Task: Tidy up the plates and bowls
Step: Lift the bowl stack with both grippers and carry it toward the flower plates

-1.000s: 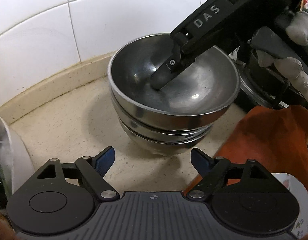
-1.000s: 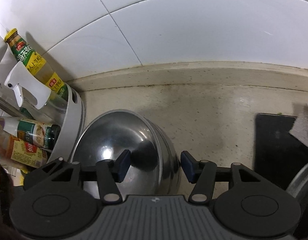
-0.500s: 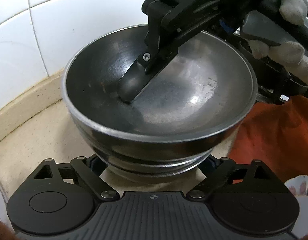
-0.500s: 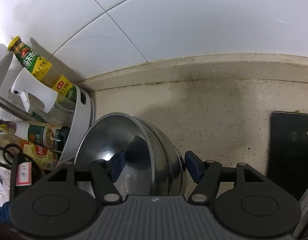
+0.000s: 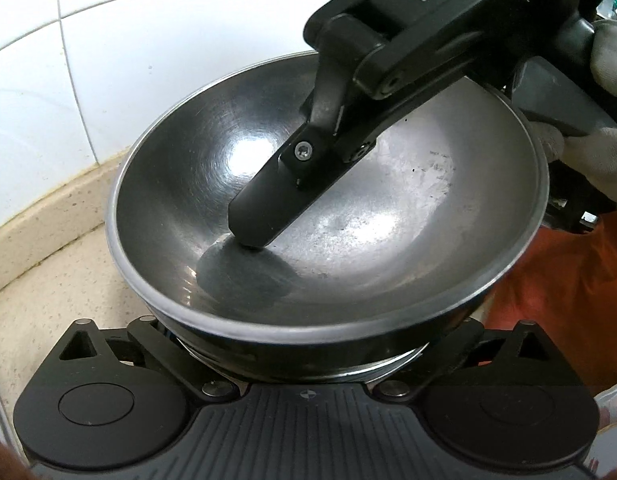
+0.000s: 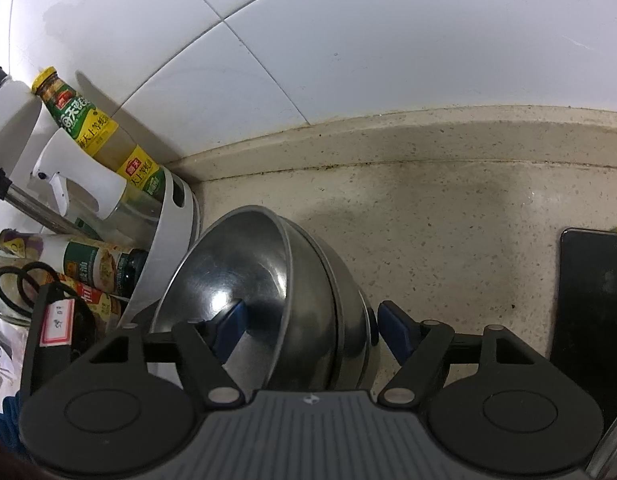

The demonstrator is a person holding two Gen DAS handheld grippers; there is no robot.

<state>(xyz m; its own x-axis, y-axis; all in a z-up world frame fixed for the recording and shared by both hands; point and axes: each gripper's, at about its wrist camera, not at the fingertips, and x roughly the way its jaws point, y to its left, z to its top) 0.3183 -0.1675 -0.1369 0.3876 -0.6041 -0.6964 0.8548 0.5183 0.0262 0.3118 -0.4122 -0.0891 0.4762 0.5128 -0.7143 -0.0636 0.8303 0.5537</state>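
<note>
A stack of nested steel bowls (image 5: 388,240) fills the left wrist view, close to the camera. My left gripper (image 5: 304,344) is spread wide around the stack's base; its fingertips are hidden under the top rim. My right gripper (image 6: 308,328) straddles the stack's wall (image 6: 316,304): one blue-padded finger (image 6: 228,320) lies inside the top bowl, the other finger (image 6: 392,328) stands outside, a small gap from the steel. That inner finger shows in the left wrist view (image 5: 276,208), its tip touching the bowl's floor.
White tiled wall and a beige speckled counter (image 6: 448,248) lie behind. A white rack (image 6: 164,240) with sauce bottles stands left of the bowls. A black slab (image 6: 592,300) lies at the right. An orange cloth (image 5: 560,300) lies right of the stack.
My left gripper has closed in on the bowl stack until its open fingers surround the base. The stack now tilts in the right wrist view, and the right gripper sits further over the wall.
</note>
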